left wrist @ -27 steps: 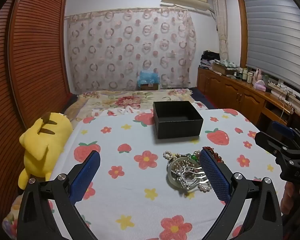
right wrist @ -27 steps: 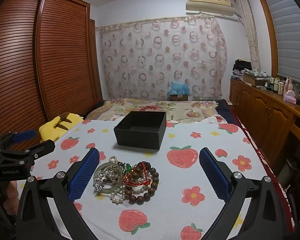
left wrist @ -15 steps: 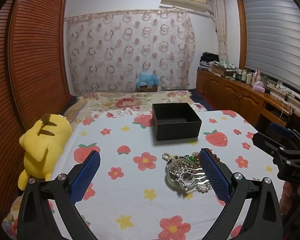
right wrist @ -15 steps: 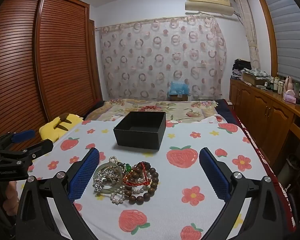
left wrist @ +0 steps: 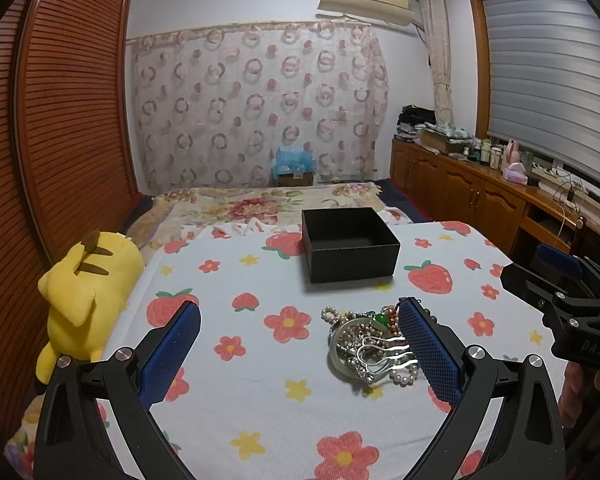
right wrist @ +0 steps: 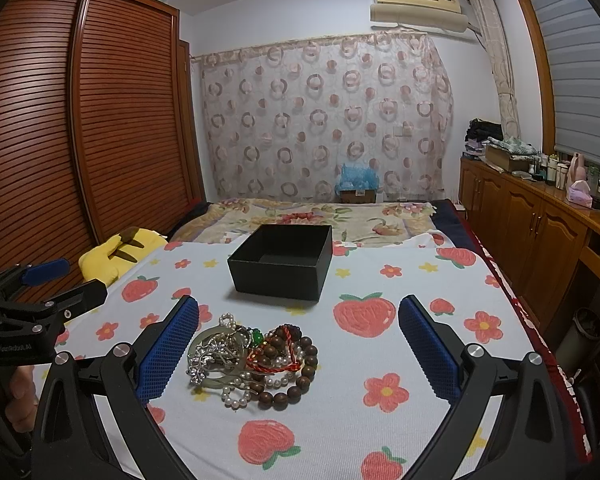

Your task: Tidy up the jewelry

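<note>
A tangled jewelry pile (right wrist: 252, 360) of silver bangles, pearl strands, brown bead bracelets, a red cord and a green stone lies on the strawberry-print bedspread (right wrist: 380, 420). Behind it stands an open, empty black box (right wrist: 282, 262). My right gripper (right wrist: 298, 350) is open, above the spread, with the pile between its left pad and the centre. In the left wrist view the jewelry pile (left wrist: 366, 346) sits just inside the right pad of my open left gripper (left wrist: 298, 354), and the black box (left wrist: 350, 244) is beyond. Neither gripper touches anything.
A yellow plush toy (left wrist: 82, 292) lies at the bed's left edge by the slatted wooden wardrobe (right wrist: 60, 140). A wooden cabinet (right wrist: 540, 232) with bottles runs along the right wall. A floral blanket (right wrist: 320, 216) covers the far end of the bed.
The left gripper's view has crept slightly forward and down, so the box and pile sit a little lower and left. The right gripper has barely moved. Both stay open.
</note>
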Tool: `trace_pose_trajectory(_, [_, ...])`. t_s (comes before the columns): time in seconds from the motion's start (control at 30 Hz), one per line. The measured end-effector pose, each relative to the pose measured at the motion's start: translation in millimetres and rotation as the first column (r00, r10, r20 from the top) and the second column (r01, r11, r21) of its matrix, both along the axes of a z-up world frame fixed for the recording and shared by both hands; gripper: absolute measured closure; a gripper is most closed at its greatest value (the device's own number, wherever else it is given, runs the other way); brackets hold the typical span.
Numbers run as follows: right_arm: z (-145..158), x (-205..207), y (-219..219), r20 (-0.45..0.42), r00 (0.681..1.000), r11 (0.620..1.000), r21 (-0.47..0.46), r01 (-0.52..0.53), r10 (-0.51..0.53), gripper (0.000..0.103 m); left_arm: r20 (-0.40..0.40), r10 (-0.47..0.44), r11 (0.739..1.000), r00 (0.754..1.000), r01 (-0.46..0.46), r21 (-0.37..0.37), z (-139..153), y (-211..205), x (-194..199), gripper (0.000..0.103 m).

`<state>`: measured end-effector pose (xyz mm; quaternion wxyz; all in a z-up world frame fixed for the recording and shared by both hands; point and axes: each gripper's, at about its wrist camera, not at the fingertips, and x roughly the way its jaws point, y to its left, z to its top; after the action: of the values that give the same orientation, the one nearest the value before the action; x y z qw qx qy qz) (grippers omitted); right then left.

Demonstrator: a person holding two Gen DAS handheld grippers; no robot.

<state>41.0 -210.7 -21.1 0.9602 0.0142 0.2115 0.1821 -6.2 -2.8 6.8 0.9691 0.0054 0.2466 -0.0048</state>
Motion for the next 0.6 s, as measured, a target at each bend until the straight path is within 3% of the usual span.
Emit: trace_pose_trajectory(0.6, [0.3,0.1,-0.4,0.001,1.0,1.0,0.002,-0.001,0.001,0.002,0.005,0.0,1.0,1.0,0.0,0.002,3.5,-3.0,-2.5,0.007])
